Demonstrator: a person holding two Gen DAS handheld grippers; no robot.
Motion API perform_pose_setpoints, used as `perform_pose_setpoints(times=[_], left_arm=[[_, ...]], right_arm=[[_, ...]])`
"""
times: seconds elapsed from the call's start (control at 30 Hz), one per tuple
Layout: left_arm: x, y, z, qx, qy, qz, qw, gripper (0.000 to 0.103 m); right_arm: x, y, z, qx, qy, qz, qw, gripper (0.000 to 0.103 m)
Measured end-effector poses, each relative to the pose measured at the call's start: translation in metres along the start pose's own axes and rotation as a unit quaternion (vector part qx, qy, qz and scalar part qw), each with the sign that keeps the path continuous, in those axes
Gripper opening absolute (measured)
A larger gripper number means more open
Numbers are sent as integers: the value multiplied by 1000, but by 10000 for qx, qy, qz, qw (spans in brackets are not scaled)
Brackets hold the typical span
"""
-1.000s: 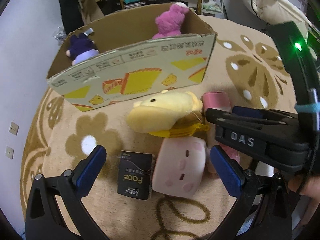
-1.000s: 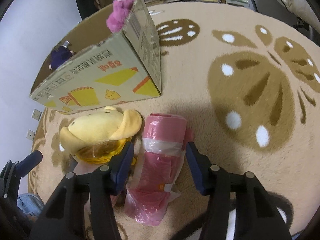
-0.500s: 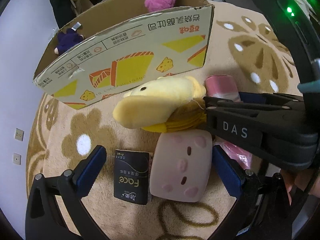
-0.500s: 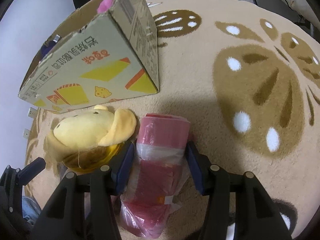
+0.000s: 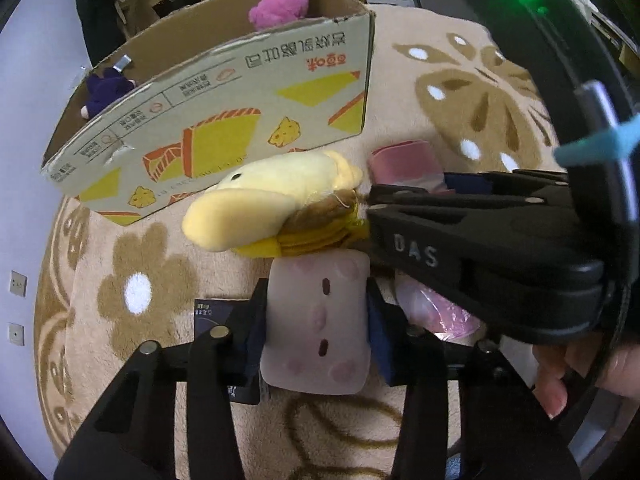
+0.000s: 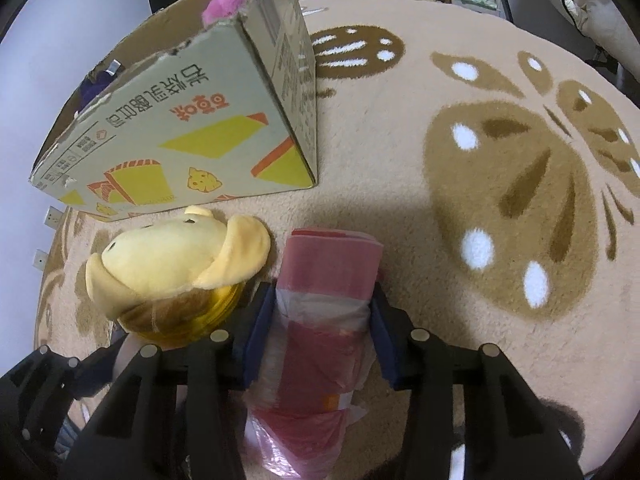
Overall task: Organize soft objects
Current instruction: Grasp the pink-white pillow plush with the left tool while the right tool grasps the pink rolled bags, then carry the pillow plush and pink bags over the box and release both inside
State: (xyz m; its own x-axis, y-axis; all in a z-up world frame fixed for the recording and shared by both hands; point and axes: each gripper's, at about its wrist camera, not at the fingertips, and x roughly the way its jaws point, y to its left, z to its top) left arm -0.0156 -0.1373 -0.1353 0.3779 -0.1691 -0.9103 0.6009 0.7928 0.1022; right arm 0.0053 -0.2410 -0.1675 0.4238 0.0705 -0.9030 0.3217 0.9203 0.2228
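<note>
My left gripper (image 5: 318, 332) is shut on a pink square plush pillow (image 5: 318, 320) with dots on its face. My right gripper (image 6: 322, 332) is shut on a pink plastic-wrapped roll (image 6: 320, 320), which also shows in the left wrist view (image 5: 404, 160). A yellow duck plush (image 5: 272, 204) lies on the rug just beyond the pillow; it shows beside the roll in the right wrist view (image 6: 176, 264). An open cardboard box (image 5: 224, 120) stands behind, holding a magenta plush (image 5: 280, 0) and a purple plush (image 5: 106, 90).
A black packet (image 5: 210, 320) lies on the rug left of the pillow, partly hidden by my left finger. The beige rug (image 6: 480, 200) has brown butterfly and flower patterns. Shelves and clutter stand beyond the box. The right gripper's body (image 5: 480, 248) crosses the left wrist view.
My left gripper has closed from wide open onto the pink pillow. My right gripper has tightened on the pink roll. Both views have moved closer to the box.
</note>
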Motion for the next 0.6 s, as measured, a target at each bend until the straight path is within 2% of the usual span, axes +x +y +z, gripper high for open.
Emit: perform_pose_setpoints(times=[0.1,0.37,0.6], left_arm=[[-12,1,-2,-25,-267,297,9992,37],[-42,13,-7,-329,-706,357,9963,32],[-60,26,-10,-546,-963,456,9928,27]], right_arm=[[-13,2,-2,16,-117,14,9999,46],[-62,3,-11,25,-740,-5,9973,44],[-96,-3,-13,30,-1224,189,9923,43]])
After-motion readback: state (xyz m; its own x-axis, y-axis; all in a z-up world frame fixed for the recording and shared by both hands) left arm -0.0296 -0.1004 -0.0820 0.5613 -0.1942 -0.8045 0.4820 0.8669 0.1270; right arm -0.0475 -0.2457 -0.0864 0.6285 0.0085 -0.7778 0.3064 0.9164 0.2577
